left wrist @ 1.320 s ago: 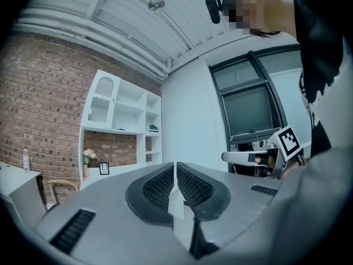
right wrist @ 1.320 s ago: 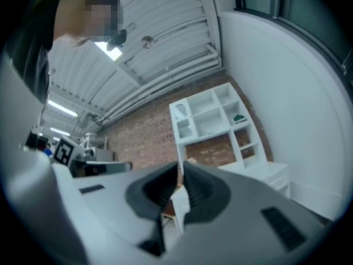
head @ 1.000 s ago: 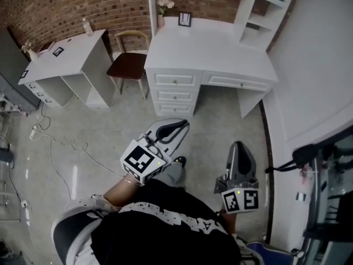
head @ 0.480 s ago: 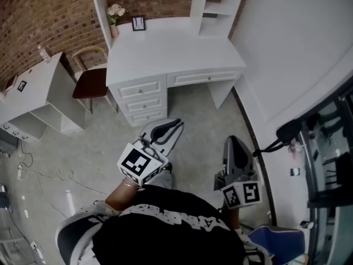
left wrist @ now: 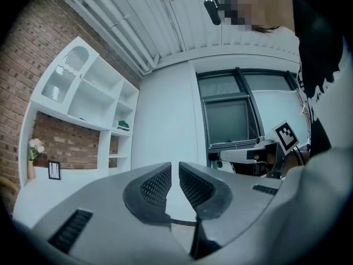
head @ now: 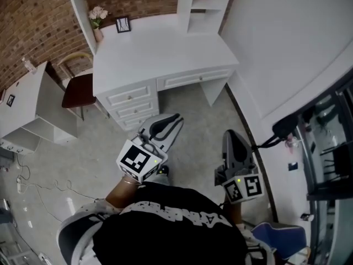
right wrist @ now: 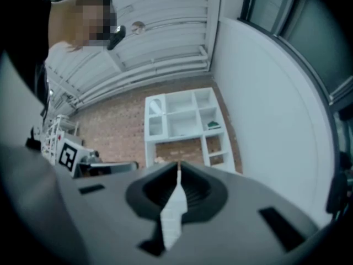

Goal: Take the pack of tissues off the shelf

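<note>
The white desk [head: 160, 48] fills the upper part of the head view, well ahead of you across the floor, and its hutch [left wrist: 88, 93] of white compartments rises from the back edge against the brick wall. The pack of tissues [left wrist: 123, 125] is, as far as I can judge, the small green thing lying on an upper shelf in the hutch's narrow right-hand column. The right gripper view shows it in the same place, while the head view cuts that shelf off. From here it is too small to read any detail. Expect it to be light and soft: a film-wrapped pack that gives under the pads and can slip if you pinch only a corner of the wrapper. Take it across its short width, near the middle, with the jaws well over the body, and squeeze gently so that it doesn't crumple. The compartment looks narrow, so go in straight. Both your hands sit low in front of your body, well apart from the desk, with the grippers pointing level towards it. Your left gripper [head: 176, 118] has just been opening its jaws, which stand a narrow slit apart with nothing between them. Your right gripper [head: 230, 137] has its jaws together, tips touching, and holds nothing.
</note>
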